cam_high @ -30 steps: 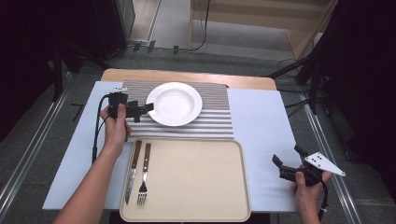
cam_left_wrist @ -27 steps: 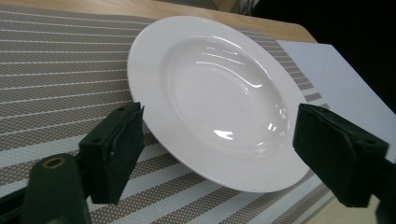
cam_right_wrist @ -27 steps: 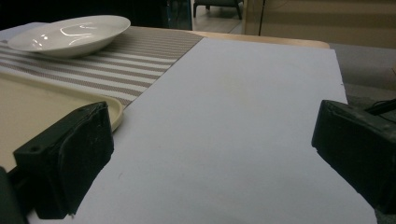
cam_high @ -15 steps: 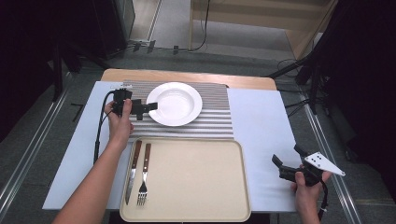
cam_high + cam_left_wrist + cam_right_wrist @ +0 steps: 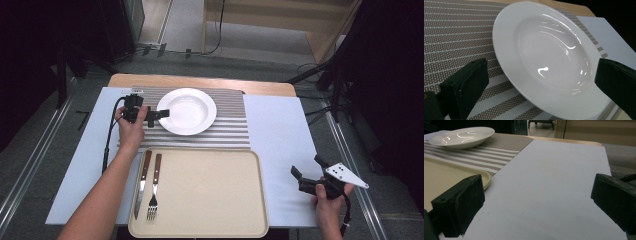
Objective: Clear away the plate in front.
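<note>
A white deep plate (image 5: 187, 111) rests on a striped placemat (image 5: 230, 131). My left gripper (image 5: 158, 117) is at the plate's left rim and is open. In the left gripper view the plate (image 5: 549, 50) lies just ahead of the left gripper (image 5: 541, 67), its near rim between the widely spread jaws; I cannot tell whether they touch it. My right gripper (image 5: 307, 167) is open with nothing in it, held low over the pale table cover (image 5: 280, 130) near the front right corner. From the right gripper (image 5: 537, 180) the plate (image 5: 464, 135) shows far off.
A beige tray (image 5: 205, 200) lies at the table's front, with a knife (image 5: 142, 182) and a fork (image 5: 154, 187) side by side on its left part. The tray's corner (image 5: 484, 176) is near the right gripper's left jaw. Floor and dark furniture surround the table.
The left gripper has moved right along the placemat until it reached the plate's left rim. The right gripper has stayed where it was.
</note>
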`<state>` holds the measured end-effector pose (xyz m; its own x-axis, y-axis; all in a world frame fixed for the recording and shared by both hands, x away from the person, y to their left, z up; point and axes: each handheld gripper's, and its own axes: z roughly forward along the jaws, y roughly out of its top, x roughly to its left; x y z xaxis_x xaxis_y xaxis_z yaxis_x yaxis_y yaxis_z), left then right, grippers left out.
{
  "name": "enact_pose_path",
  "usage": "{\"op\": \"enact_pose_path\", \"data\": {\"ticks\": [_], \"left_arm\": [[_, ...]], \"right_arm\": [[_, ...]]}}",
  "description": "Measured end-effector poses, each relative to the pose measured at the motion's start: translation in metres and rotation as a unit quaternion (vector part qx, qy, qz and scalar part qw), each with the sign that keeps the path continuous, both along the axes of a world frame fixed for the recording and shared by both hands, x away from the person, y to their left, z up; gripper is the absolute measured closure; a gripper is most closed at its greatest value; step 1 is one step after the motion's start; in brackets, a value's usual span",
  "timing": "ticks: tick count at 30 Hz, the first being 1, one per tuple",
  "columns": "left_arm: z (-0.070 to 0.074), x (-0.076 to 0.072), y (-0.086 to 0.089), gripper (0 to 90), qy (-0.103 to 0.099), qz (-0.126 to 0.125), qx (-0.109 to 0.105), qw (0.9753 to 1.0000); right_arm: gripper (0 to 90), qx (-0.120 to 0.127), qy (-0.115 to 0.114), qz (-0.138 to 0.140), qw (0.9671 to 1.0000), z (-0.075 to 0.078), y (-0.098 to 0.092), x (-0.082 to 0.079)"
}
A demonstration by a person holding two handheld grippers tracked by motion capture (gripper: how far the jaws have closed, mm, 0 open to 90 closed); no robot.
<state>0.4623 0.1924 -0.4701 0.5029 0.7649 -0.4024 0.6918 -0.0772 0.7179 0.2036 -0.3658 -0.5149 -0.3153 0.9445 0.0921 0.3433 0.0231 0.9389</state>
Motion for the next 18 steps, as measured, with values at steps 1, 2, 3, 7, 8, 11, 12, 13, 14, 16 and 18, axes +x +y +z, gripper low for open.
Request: {"op": "enact_pose_path", "data": {"ticks": [1,2,3,7,8,11,12,13,14,16,18], "left_arm": [[-0.001,0.001,0.001,0.0,0.001,0.001,-0.004,1.0],[-0.002,0.003,0.002,0.0,0.002,0.002,-0.005,1.0],[-0.003,0.004,0.001,0.0,0.005,0.003,-0.004,1.0],[-0.006,0.01,0.0,0.0,0.014,0.006,-0.004,0.9999],[-0.005,0.011,-0.001,0.0,0.015,0.005,-0.003,0.9999],[-0.005,0.016,-0.005,0.0,0.018,0.005,-0.001,0.9998],[-0.005,0.017,-0.006,0.0,0.019,0.005,-0.001,0.9998],[-0.004,0.018,-0.007,0.8,0.017,0.007,0.001,0.9998],[-0.004,0.02,-0.008,4.4,0.019,0.007,0.002,0.9998],[-0.005,0.021,-0.009,5.3,0.023,0.006,0.001,0.9997],[-0.007,0.024,-0.013,5.3,0.033,0.002,0.018,0.9993]], "right_arm": [[0.0,-0.001,0.0,0.001,1.0,0.0,0.0,0.0],[0.0,-0.002,0.001,0.001,1.0,0.0,0.0,0.0],[0.0,-0.003,0.001,0.001,1.0,0.0,0.001,0.0],[0.0,-0.003,0.001,0.002,1.0,0.0,0.001,0.0],[0.0,-0.002,0.001,0.002,1.0,0.0,0.001,0.0],[0.0,-0.002,0.001,0.002,1.0,0.0,0.001,0.0],[0.0,-0.002,0.001,0.002,1.0,0.0,0.001,0.0],[0.0,-0.002,0.001,0.002,1.0,0.0,0.001,0.0],[0.0,-0.002,0.001,0.002,1.0,0.0,0.001,0.0],[0.0,-0.002,0.002,0.002,1.0,0.0,0.001,0.0],[0.0,-0.002,0.001,0.003,1.0,0.0,0.001,0.001]]}}
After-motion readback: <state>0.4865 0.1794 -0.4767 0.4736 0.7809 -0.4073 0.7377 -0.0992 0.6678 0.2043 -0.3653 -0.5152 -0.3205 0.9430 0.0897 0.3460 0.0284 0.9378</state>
